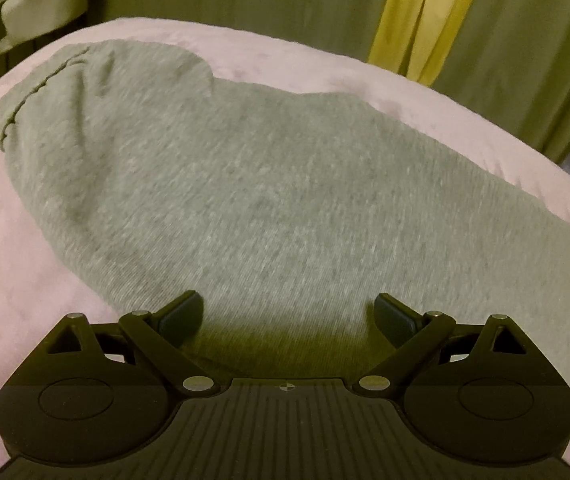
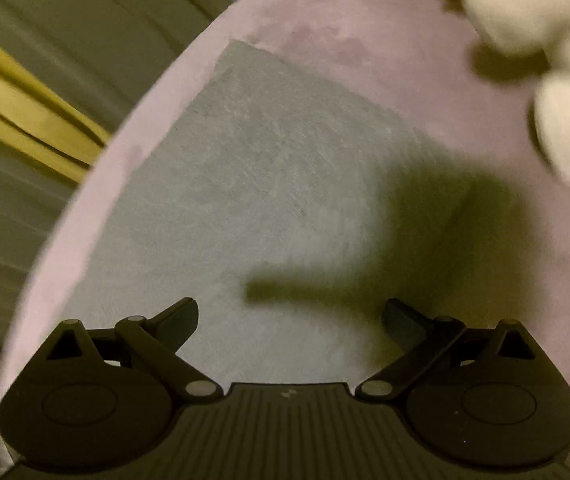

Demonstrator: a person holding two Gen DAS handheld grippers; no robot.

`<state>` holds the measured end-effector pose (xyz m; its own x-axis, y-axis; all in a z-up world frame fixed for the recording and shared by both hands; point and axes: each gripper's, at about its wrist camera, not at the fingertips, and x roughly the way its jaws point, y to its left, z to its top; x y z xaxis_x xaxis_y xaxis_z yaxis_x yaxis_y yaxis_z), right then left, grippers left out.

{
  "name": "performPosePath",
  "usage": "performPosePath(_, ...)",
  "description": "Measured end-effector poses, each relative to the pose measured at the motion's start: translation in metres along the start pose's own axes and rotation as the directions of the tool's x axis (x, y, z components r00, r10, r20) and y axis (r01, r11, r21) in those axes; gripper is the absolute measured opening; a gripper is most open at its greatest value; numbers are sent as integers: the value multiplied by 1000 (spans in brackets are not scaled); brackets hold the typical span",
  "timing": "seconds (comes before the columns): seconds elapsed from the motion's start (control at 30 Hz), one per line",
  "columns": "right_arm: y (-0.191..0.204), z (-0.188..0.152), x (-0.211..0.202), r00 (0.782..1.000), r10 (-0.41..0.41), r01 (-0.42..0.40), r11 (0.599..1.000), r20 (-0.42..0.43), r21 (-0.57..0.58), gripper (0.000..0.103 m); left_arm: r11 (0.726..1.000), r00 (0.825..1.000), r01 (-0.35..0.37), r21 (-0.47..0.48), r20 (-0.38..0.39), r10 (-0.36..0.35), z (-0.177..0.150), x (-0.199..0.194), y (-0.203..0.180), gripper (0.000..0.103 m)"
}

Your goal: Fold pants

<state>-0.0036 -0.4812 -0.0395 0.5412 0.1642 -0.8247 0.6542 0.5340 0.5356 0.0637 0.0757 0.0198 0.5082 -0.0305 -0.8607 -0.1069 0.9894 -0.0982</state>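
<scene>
The left gripper [image 1: 289,312] hovers low over the grey pants [image 1: 221,184], jaws spread wide and holding nothing. The pants lie flat on a pink blanket [image 1: 13,264], cuff end far left. The right gripper [image 2: 289,316] is likewise wide and empty above the pants [image 2: 245,184]. No readable writing shows anywhere.

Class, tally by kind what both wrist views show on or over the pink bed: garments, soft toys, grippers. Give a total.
Garments: 1, grey pants
Soft toys: 1, white plush
Grippers: 2, left gripper, right gripper
Total: 4
</scene>
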Motion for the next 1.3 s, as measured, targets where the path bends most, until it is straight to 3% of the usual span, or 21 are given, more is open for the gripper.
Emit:
performPosePath(0.13, -21, 3, 0, 1000, 18, -17, 997, -13, 69, 49, 1000, 1000, -3, 3, -6, 3, 1, 2, 0, 97)
performPosePath(0.27, -34, 4, 5, 998, 54, -50, 988, -20, 149, 35, 1000, 1000, -1, 0, -5, 1, 0, 1, 0, 97)
performPosePath(0.33, -35, 7, 8, 999, 49, -46, 985, -13, 166, 19, 1000, 1000, -2, 1, -6, 2, 0, 1, 0, 97)
performPosePath(0.4, -35, 8, 13, 999, 50, -48, 982, -7, 185, 10, 1000, 1000, -4, 2, -8, 4, 0, 2, 0, 97)
performPosePath(0.57, -43, 5, 12, 995, 101, -100, 975, 3, 198, 8, 1000, 1000, -9, 9, -10, 9, 0, 2, -1, 97)
performPosePath(0.7, -51, 4, 10, 992, 128, -122, 967, -14, 225, 19, 1000, 1000, -13, 12, -11, 13, -1, 2, -1, 97)
performPosePath(0.93, -59, 3, 11, 984, 176, -167, 951, -11, 259, 20, 1000, 1000, -17, 20, -15, 18, -1, 3, -2, 98)
performPosePath(0.97, -60, 1, 8, 985, 174, -166, 953, -8, 254, 19, 1000, 1000, -18, 20, -15, 18, -1, 3, -2, 98)
performPosePath(1.0, -58, 1, 7, 987, 161, -157, 957, 2, 242, 9, 1000, 1000, -18, 20, -15, 18, -1, 3, -2, 98)
performPosePath(1.03, -56, -1, 4, 987, 158, -156, 960, 9, 233, 6, 1000, 1000, -18, 20, -15, 18, -2, 3, -2, 98)
performPosePath(1.13, -46, -3, -12, 983, 174, -182, 968, 59, 171, 5, 1000, 1000, -19, 20, -15, 19, -2, 3, -2, 98)
performPosePath(1.3, -53, -14, -51, 959, 255, -274, 946, 125, 172, 5, 1000, 1000, -13, 2, -11, 13, -3, -2, 1, 98)
